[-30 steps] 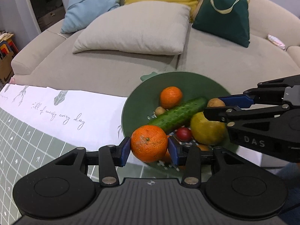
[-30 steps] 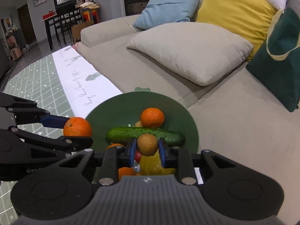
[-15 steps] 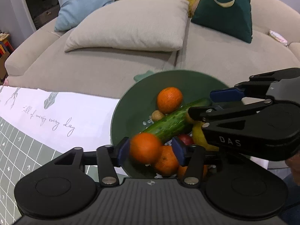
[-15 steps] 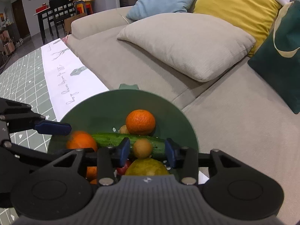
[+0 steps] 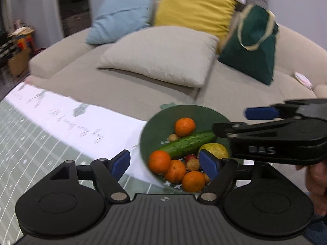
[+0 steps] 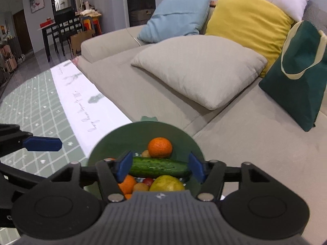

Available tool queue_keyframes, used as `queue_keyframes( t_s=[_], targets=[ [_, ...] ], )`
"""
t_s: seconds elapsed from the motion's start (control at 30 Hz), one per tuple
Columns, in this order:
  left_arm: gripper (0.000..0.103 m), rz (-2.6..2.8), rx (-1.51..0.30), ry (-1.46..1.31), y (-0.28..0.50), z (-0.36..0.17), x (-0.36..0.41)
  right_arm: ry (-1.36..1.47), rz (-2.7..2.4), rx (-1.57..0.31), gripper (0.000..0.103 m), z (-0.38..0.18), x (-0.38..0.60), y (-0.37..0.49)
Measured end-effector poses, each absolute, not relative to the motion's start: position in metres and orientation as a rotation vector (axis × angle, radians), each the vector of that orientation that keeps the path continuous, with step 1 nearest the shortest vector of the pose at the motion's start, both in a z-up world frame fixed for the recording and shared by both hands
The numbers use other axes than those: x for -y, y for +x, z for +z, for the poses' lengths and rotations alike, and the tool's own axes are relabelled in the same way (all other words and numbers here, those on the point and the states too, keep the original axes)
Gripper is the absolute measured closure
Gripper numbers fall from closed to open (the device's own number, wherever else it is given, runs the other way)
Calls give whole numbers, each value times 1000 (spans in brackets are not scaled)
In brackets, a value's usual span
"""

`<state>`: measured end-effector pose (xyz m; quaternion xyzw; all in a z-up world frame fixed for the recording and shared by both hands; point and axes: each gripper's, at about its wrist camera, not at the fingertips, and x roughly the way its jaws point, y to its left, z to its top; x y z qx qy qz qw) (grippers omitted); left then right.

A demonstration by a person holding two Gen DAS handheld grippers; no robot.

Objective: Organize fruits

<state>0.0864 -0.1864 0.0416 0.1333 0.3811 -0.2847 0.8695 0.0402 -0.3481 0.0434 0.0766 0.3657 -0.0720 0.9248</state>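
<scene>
A dark green bowl (image 5: 157,128) stands at the table's far edge by the sofa. It holds a cucumber (image 5: 188,144), several oranges (image 5: 159,162), a yellow-green fruit (image 5: 214,150), a small red fruit (image 5: 190,157) and small tan fruits (image 5: 193,164). My left gripper (image 5: 166,161) is open and empty above the bowl's near side. My right gripper (image 6: 160,166) is open and empty above the bowl (image 6: 114,140), over the cucumber (image 6: 159,166); it also shows at the right of the left wrist view (image 5: 265,134).
The table has a green grid mat (image 5: 30,147) and a white runner (image 5: 81,120). Behind the bowl is a beige sofa (image 6: 245,143) with a beige cushion (image 6: 200,67), blue and yellow pillows and a green tote bag (image 6: 302,77).
Both grippers opened. The left one dropped its orange into the bowl, the right one dropped its small tan fruit there. Both have drawn back and up a little.
</scene>
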Motion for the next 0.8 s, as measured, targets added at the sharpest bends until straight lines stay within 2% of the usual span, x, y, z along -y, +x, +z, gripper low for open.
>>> queue_keyframes(
  t_s=[0.2, 0.27, 0.37, 0.6, 0.8],
  targets=[
    [13, -459, -787, 222, 67, 51, 163, 160, -183, -704, 16, 65, 332, 5],
    [13, -430, -783, 176, 62, 53, 153, 169, -187, -679, 14, 70, 328, -7],
    [13, -356, -781, 113, 58, 57, 143, 167, -166, -652, 5, 72, 324, -22],
    [13, -336, -765, 172, 47, 58, 148, 106, -192, -641, 5, 78, 310, -36],
    [13, -348, -791, 197, 45, 53, 158, 191, -248, -726, 5, 69, 322, -36]
  ],
)
